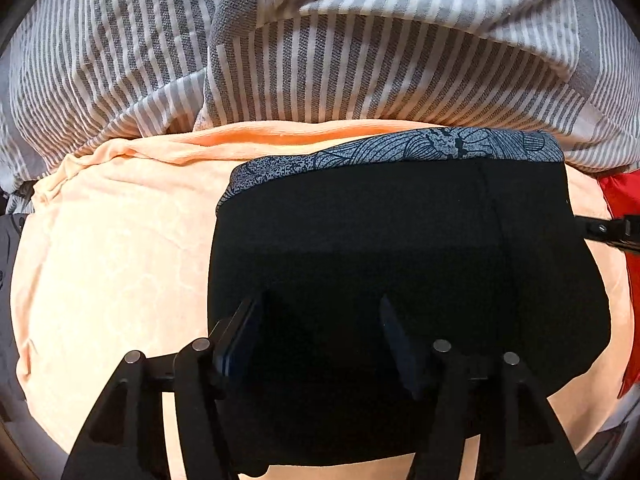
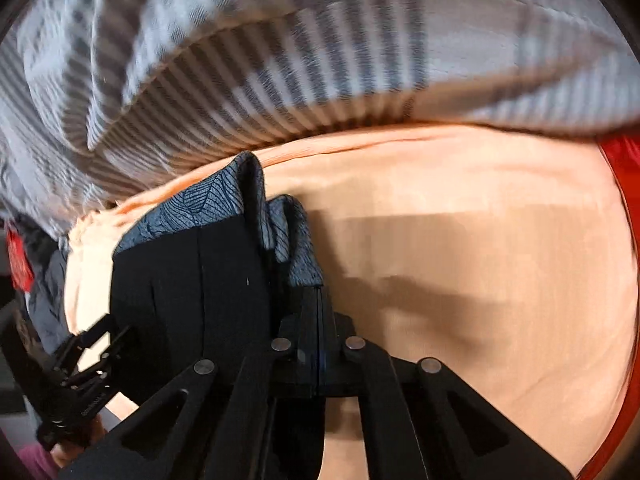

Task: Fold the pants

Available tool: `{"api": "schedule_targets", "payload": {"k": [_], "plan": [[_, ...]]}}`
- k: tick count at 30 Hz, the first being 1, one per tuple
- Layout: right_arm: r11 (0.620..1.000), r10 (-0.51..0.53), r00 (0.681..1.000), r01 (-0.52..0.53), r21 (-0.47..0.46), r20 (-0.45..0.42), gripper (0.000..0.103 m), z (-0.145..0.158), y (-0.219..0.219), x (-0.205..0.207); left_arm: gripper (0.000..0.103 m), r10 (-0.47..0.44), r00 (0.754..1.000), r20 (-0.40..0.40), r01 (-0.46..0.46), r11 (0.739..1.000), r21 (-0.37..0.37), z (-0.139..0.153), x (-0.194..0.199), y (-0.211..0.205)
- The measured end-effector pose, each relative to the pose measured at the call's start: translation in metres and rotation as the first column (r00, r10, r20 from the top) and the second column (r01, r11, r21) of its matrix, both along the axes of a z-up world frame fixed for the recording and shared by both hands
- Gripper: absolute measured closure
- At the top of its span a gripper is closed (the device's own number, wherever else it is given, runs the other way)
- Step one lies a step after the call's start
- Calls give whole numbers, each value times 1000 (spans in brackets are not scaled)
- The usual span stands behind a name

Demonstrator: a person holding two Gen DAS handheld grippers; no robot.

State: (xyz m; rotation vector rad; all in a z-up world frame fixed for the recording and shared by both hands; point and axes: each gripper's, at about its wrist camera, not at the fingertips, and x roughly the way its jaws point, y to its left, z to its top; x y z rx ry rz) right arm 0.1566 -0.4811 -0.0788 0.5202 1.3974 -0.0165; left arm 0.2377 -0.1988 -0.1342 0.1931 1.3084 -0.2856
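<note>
Black pants [image 1: 400,248] lie folded on the peach towel [image 1: 112,264]; left gripper [image 1: 320,320] hovers spread, right gripper [image 2: 318,304] pinches their patterned edge [image 2: 292,240], best drawn across level and taut.

Black pants [image 1: 400,248], peach towel [image 1: 112,264], striped grey-white bedding [image 1: 320,60].
</note>
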Motion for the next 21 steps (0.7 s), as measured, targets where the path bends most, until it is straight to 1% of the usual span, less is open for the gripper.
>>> {"api": "schedule_targets", "payload": {"k": [3,5,7,10,12,15,18,21], "plan": [[999,-50,999,50,4,4,96,14,-4,-16,41,1,1000,-4,-1,1000,-1,-3,1,0],[999,-44,999,44,-7,24,87,25,0,-24,41,2,1000,-4,-2,1000,1,-3,-1,-1],[999,-36,998,37,-4,42,67,34,5,-31,41,5,1000,-3,-5,1000,3,-2,0,-1],[1000,-21,998,21,-9,66,66,44,15,-38,41,5,1000,1,-5,1000,4,-1,-1,-1],[999,-12,995,15,-28,99,66,52,23,-42,41,4,1000,2,-4,1000,2,-2,0,-1],[999,27,990,-22,-41,142,66,60,39,-45,41,5,1000,3,-5,1000,-2,0,-2,0],[998,56,992,-54,-19,117,67,49,56,-44,41,6,1000,2,-6,1000,-1,0,-2,0],[997,72,996,-70,-29,57,67,30,61,-49,41,11,1000,-3,-11,1000,-5,0,-2,1]]}}
